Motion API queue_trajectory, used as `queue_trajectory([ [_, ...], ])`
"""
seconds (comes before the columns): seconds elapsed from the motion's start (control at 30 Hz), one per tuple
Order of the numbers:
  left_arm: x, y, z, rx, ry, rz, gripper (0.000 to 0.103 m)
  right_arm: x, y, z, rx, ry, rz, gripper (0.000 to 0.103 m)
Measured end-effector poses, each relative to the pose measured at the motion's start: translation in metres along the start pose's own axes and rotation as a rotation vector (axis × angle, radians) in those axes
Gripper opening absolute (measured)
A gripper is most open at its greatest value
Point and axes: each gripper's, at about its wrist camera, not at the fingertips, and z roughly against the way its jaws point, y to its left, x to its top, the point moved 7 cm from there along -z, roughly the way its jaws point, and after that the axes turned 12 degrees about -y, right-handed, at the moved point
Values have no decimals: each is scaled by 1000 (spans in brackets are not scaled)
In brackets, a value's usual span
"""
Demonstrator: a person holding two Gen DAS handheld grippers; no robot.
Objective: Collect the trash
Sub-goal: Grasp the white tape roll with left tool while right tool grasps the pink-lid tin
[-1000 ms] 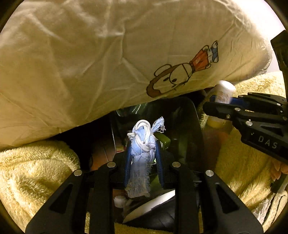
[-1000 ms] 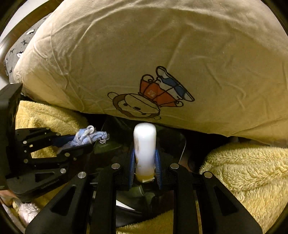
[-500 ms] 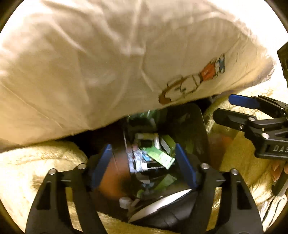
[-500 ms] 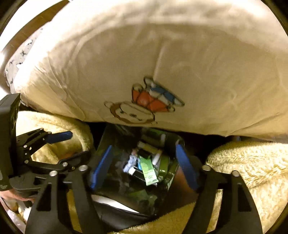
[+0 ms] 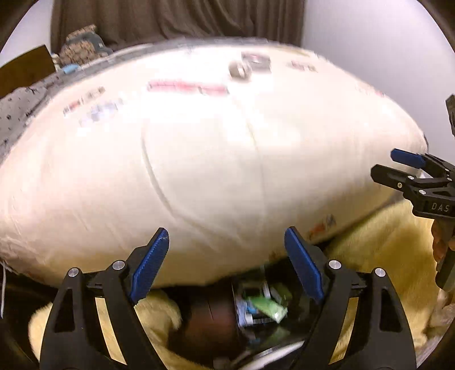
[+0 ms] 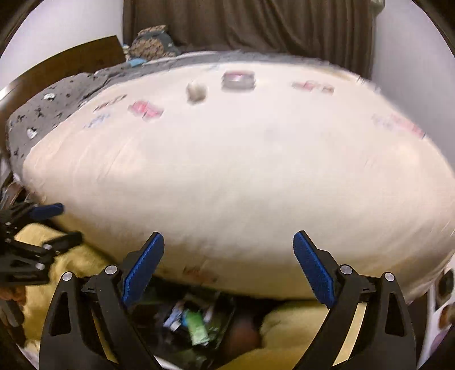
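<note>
My left gripper (image 5: 226, 263) is open and empty, raised above a dark trash bin (image 5: 264, 310) that holds green and white wrappers. My right gripper (image 6: 229, 266) is open and empty too, above the same bin (image 6: 190, 321). The right gripper also shows at the right edge of the left wrist view (image 5: 409, 168), and the left gripper shows at the left edge of the right wrist view (image 6: 48, 224). On the cream bed cover (image 6: 241, 170), blurred, lie a white crumpled lump (image 6: 195, 90), a grey round container (image 6: 238, 79) and pink wrappers (image 6: 145, 109).
A yellow fluffy blanket (image 5: 378, 250) lies around the bin at the bed's near edge. A grey patterned sheet (image 6: 57, 99) and a patterned cushion (image 6: 153, 42) sit at the far left. Dark curtains (image 6: 247, 22) hang behind the bed.
Both grippers opened and dropped the blue-white rag and the white bottle into the bin. Both have since lifted and tilted up, so the bed top is now in view.
</note>
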Motion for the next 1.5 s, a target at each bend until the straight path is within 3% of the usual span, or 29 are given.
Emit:
queue_trajectory([
  [0.13,42,6,-6,17,-61,0,79,41,-17,-8,-59,-50,28,93],
  [0.4,105,-2,-63,-23,-89,22,79,104,-44,-62,-135,-93,2,94],
  [0.5,128,-9,-92,-53,-100,37,79,115,-51,-78,-156,-114,-7,94],
  [0.63,152,-17,-129,-27,-105,7,79,128,-63,-101,-159,-116,-40,94],
  [0.9,173,-26,-183,-13,-50,-3,78,151,-75,-128,-168,-108,-51,94],
  [0.93,174,-26,-189,-20,-38,-1,73,154,-76,-131,-171,-109,-51,94],
  [0.97,174,-27,-192,-27,-30,1,56,156,-76,-135,-171,-110,-52,94],
  [1.03,176,-25,-196,-48,-24,16,36,162,-75,-145,-162,-108,-59,94],
  [1.1,177,-20,-193,-61,-32,27,36,168,-70,-156,-136,-101,-69,94],
  [1.3,181,11,-176,-9,-68,14,35,180,-44,-189,-88,-81,-40,94],
  [1.5,179,42,-163,13,-84,40,35,183,-16,-233,-59,-4,-47,96],
])
